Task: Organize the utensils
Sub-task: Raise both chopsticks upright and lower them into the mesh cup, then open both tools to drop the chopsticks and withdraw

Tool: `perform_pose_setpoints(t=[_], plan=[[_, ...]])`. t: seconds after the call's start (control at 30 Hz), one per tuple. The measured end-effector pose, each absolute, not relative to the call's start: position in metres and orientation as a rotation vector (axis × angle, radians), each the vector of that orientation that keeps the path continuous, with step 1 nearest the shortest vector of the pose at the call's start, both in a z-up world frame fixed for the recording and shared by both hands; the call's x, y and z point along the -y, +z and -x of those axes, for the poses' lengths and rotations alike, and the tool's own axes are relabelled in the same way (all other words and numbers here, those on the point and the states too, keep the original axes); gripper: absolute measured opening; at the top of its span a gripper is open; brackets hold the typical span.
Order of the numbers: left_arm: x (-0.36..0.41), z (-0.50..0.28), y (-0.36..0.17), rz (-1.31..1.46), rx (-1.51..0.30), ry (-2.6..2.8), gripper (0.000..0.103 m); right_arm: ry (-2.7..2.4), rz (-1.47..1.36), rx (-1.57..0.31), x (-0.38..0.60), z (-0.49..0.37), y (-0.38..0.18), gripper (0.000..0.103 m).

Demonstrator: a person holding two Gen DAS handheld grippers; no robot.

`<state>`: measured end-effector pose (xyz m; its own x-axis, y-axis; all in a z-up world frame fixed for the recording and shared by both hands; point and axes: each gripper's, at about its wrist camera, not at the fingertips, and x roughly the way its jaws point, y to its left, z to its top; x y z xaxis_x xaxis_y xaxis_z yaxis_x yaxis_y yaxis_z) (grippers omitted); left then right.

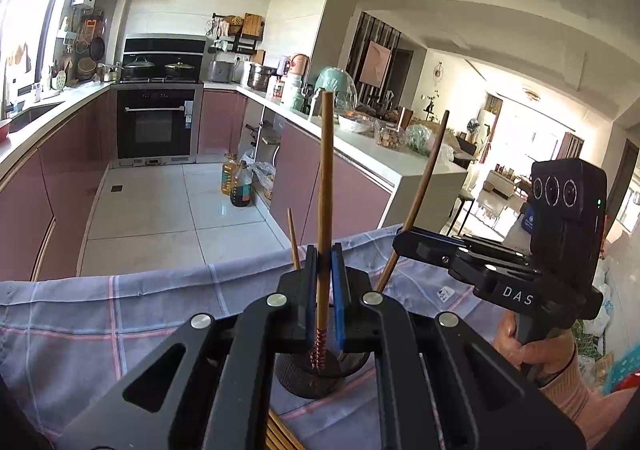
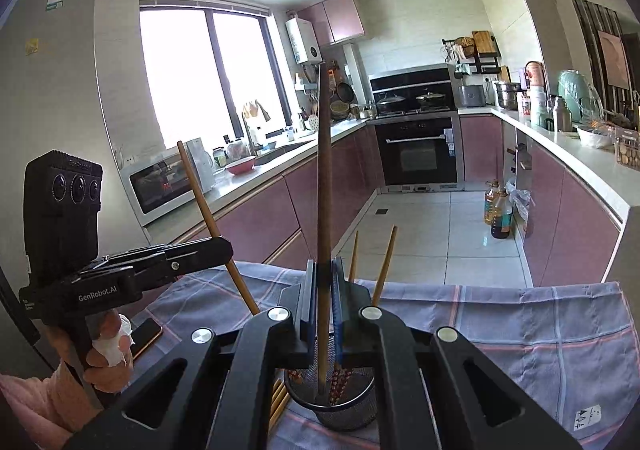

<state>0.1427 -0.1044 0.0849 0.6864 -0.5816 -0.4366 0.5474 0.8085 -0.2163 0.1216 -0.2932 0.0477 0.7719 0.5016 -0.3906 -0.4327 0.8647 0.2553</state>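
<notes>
My left gripper is shut on an upright light wooden chopstick whose red-patterned lower end sits in a black mesh holder. My right gripper is shut on a darker brown chopstick, its lower end inside the same mesh holder. Two more chopsticks lean in the holder. The right gripper appears in the left wrist view, the left gripper in the right wrist view. Loose chopsticks lie on the cloth beside the holder.
A blue checked cloth covers the table. A phone lies on it at the left. Beyond the table edge are the tiled kitchen floor, pink cabinets, an oven and oil bottles.
</notes>
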Motion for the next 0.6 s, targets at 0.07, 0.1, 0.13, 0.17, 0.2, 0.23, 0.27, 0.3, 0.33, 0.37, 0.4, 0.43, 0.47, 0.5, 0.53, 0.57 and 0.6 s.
perform_pose_setpoints(t=[0.07, 0.1, 0.13, 0.17, 0.2, 0.23, 0.27, 0.3, 0.33, 0.37, 0.4, 0.43, 0.47, 0.5, 0.53, 0.57, 0.6], plan=[[0.110, -0.145, 0.074, 0.049, -0.554, -0.636, 0.008, 0.512, -0.149, -0.509, 0.291, -0.127, 0.039, 0.006], [0.112, -0.147, 0.067, 0.039, -0.576, -0.641, 0.008, 0.515, -0.148, -0.533, 0.289, -0.129, 0.034, 0.006], [0.115, -0.149, 0.061, 0.029, -0.595, -0.643, 0.008, 0.517, -0.145, -0.556, 0.288, -0.131, 0.029, 0.006], [0.117, -0.150, 0.056, 0.020, -0.614, -0.644, 0.008, 0.520, -0.142, -0.586, 0.286, -0.136, 0.023, 0.006], [0.118, -0.153, 0.050, 0.012, -0.633, -0.652, 0.008, 0.524, -0.140, -0.612, 0.284, -0.138, 0.018, 0.006], [0.120, -0.156, 0.044, 0.006, -0.652, -0.653, 0.008, 0.526, -0.138, -0.638, 0.282, -0.141, 0.014, 0.006], [0.120, -0.159, 0.039, 0.000, -0.667, -0.649, 0.008, 0.528, -0.138, -0.664, 0.280, -0.146, 0.008, 0.006], [0.121, -0.164, 0.034, -0.006, -0.681, -0.650, 0.008, 0.528, -0.139, -0.683, 0.279, -0.149, 0.004, 0.006], [0.122, -0.167, 0.029, -0.007, -0.694, -0.650, 0.008, 0.524, -0.139, -0.695, 0.277, -0.151, 0.001, 0.006], [0.122, -0.172, 0.026, -0.007, -0.706, -0.643, 0.008, 0.519, -0.139, -0.706, 0.276, -0.153, -0.002, 0.006], [0.123, -0.175, 0.023, -0.006, -0.713, -0.639, 0.008, 0.516, -0.140, -0.713, 0.275, -0.155, -0.005, 0.006], [0.123, -0.180, 0.022, -0.004, -0.716, -0.633, 0.008, 0.513, -0.144, -0.716, 0.275, -0.157, -0.006, 0.006], [0.123, -0.184, 0.020, 0.001, -0.719, -0.628, 0.008, 0.509, -0.146, -0.719, 0.274, -0.159, -0.007, 0.006], [0.122, -0.186, 0.020, 0.007, -0.722, -0.630, 0.008, 0.504, -0.149, -0.721, 0.273, -0.161, -0.006, 0.006], [0.121, -0.190, 0.020, 0.010, -0.724, -0.631, 0.008, 0.499, -0.152, -0.722, 0.273, -0.163, -0.006, 0.006], [0.123, -0.192, 0.020, 0.009, -0.725, -0.629, 0.008, 0.495, -0.155, -0.723, 0.273, -0.164, -0.007, 0.008], [0.122, -0.194, 0.018, 0.010, -0.724, -0.628, 0.008, 0.491, -0.159, -0.722, 0.274, -0.165, -0.008, 0.008]])
